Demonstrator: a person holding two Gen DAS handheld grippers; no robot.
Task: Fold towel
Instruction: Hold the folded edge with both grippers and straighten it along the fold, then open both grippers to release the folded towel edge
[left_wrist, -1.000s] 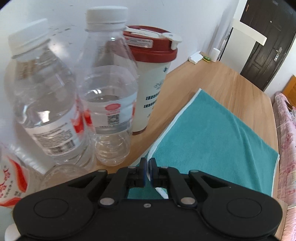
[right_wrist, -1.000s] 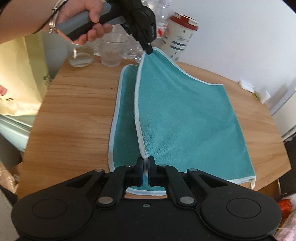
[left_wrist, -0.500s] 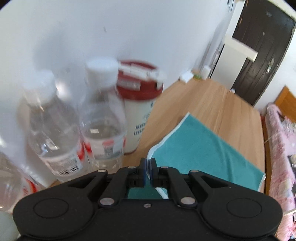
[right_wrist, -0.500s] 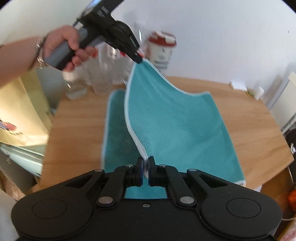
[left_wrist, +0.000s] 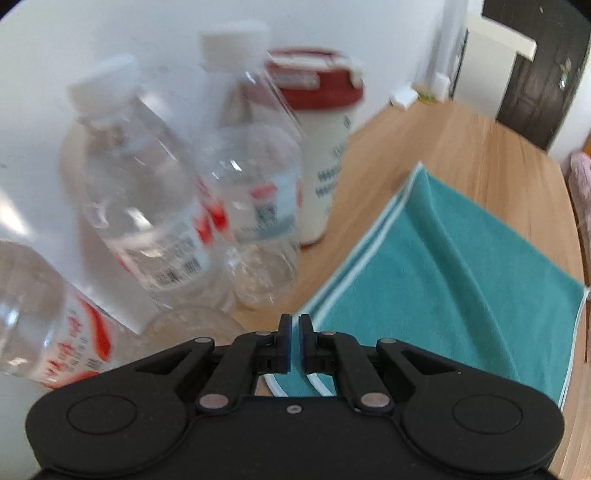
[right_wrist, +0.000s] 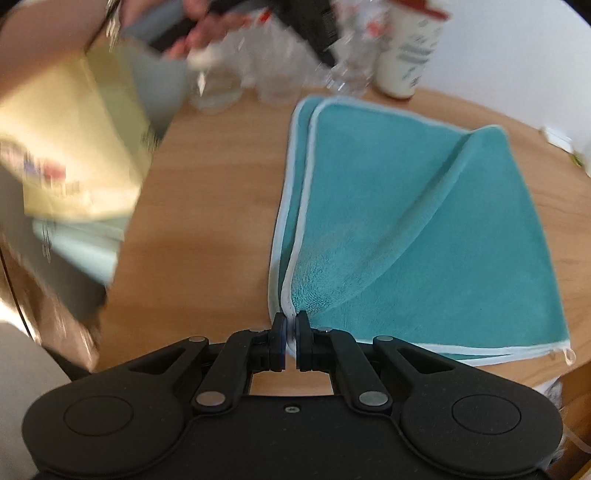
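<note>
A teal towel (left_wrist: 461, 277) with a white border lies folded in half on the wooden table (left_wrist: 461, 140). Its two layers sit slightly offset along the left edge. My left gripper (left_wrist: 295, 325) is low at the far corner beside the bottles, jaws almost together on the corner's white edge. In the right wrist view the towel (right_wrist: 424, 221) has a diagonal ridge rising to my right gripper (right_wrist: 290, 325). That gripper is shut on the near corner of the top layer, a little above the table (right_wrist: 207, 206). A hand (right_wrist: 207, 33) holds the blurred left gripper (right_wrist: 332, 62).
Clear water bottles (left_wrist: 140, 177) and a white cup with a red lid (left_wrist: 321, 147) stand close to the towel's far corner against the wall. A yellow bag (right_wrist: 74, 147) and drinking glasses (right_wrist: 214, 88) are at the table's left. A dark door (left_wrist: 535, 74) is far right.
Both grippers came down from a raised position. The lifted top layer now lies over the lower one, and the far corner has dropped to the table by the bottles. Both views are blurred by motion.
</note>
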